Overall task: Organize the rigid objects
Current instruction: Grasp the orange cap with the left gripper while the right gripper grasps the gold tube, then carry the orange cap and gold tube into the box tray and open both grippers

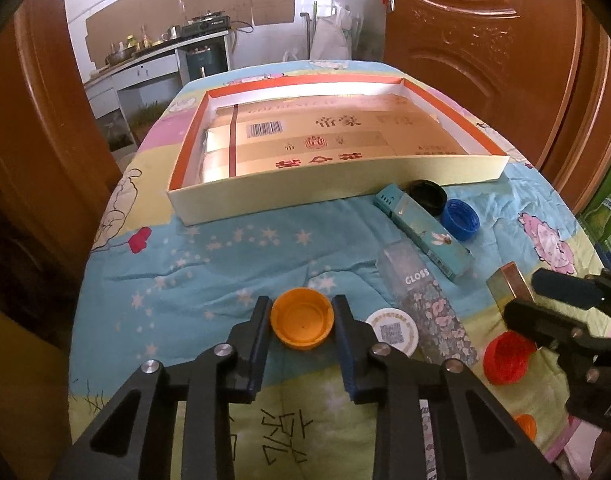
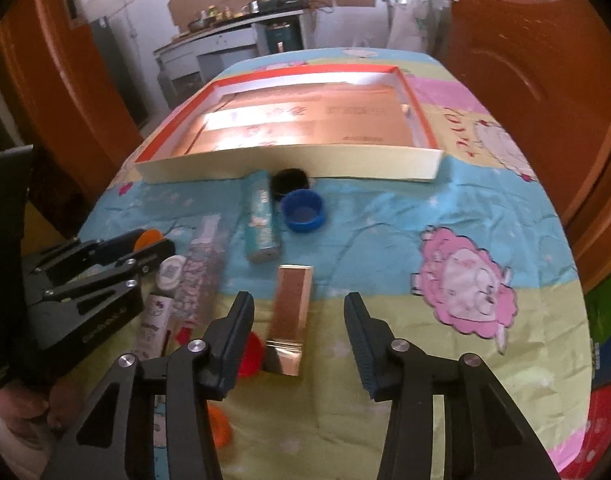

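The left gripper [image 1: 301,312] is seen clamped on an orange cap [image 1: 301,319]; the right gripper [image 2: 299,310] is held apart around a gold box [image 2: 290,312], untouched, with the shallow tray [image 1: 325,194] lying beyond on the patterned cloth [image 1: 209,264]

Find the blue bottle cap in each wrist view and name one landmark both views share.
Left wrist view: blue bottle cap right of centre, beside the teal box, just past the black cap.
Right wrist view: centre, above the middle, right of the teal box.
Shared landmark: the orange-rimmed tray behind it.
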{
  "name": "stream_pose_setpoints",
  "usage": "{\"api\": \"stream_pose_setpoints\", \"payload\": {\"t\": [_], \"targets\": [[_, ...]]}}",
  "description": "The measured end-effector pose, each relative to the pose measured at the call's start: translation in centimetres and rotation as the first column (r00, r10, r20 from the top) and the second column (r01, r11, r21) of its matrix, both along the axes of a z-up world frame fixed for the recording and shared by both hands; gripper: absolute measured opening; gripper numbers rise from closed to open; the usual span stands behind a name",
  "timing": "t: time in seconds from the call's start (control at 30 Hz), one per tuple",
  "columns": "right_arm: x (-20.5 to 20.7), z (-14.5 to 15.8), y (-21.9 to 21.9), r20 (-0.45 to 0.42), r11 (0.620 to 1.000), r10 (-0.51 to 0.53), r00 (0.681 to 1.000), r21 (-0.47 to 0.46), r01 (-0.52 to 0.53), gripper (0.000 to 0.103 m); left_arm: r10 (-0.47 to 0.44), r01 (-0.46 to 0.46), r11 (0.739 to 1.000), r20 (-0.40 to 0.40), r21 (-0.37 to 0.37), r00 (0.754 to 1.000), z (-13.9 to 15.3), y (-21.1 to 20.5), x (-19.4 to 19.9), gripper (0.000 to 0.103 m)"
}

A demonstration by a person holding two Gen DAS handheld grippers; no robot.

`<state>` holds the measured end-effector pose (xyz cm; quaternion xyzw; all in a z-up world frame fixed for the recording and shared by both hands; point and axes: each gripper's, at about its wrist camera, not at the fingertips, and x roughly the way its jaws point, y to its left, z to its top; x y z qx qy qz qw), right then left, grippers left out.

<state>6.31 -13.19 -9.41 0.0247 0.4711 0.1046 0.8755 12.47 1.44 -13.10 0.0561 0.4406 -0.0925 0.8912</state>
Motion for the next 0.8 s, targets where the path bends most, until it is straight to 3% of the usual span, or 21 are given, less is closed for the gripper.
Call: {"api": "stream_pose_setpoints", "payload": {"t": [0.03,0.13,0.17,0.33,0.8], "targets": [[0.1,-0.1,0.3,-0.005,1.0,0.01,1.0,-0.006,-0.01,0.048,0.0,0.0,1.0,0.002,-0.003,1.0,0.0,0.0,-0.1,0.031],[0.2,-0.5,0.8,-0.011,1.0,0.017,1.0,-0.019,-0.017,0.023,0.005,-0.005,1.0,0.001,-0.02,1.0,0.1,0.2,-0.1,0.031],[0.3,-0.4,0.8,-0.017,0.999,0.01,1.0,-0.034,-0.01,0.019,0.008,-0.008,1.0,-0.001,-0.027,1.0,0.1,0.3,-0.1,0.03],[0.3,0.4,0.0,-0.003,1.0,-0.005,1.0,-0.006,0.005,0.019,0.024,-0.024,0.997,-0.011,-0.076,1.0,0.6,0.9,-0.3,0.03],[1.1,3.6,-1.4,0.06,0.999,-0.02,0.998,0.044,0.017,0.019,0.006,0.001,0.997,0.083,-0.078,0.997,5.5,-0.3,-0.7,0.03]]}}
